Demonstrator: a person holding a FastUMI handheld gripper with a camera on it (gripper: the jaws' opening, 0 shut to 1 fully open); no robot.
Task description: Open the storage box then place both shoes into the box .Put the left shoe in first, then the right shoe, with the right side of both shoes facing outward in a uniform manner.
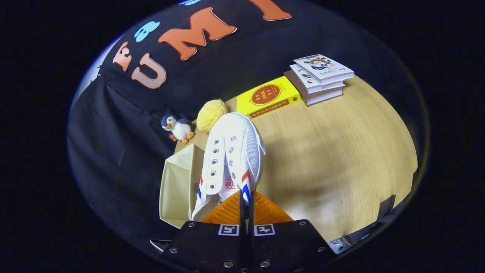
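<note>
A white canvas shoe (232, 157) with red and blue side stripes hangs in the air, toe pointing away from me. My gripper (245, 206) is shut on the rim of its heel opening, both fingers pressed together on the cloth. Just left of the shoe and below it stands the cream storage box (178, 182), open at the top, at the table's left end. The shoe's left flank overlaps the box's right wall. I cannot see the box's inside floor.
On the wooden table (333, 159) beyond the shoe lie a yellow book (269, 96) and a stack of white books (320, 77). A yellow plush ball (211, 114) and a toy penguin (178, 128) sit at the table's far left edge.
</note>
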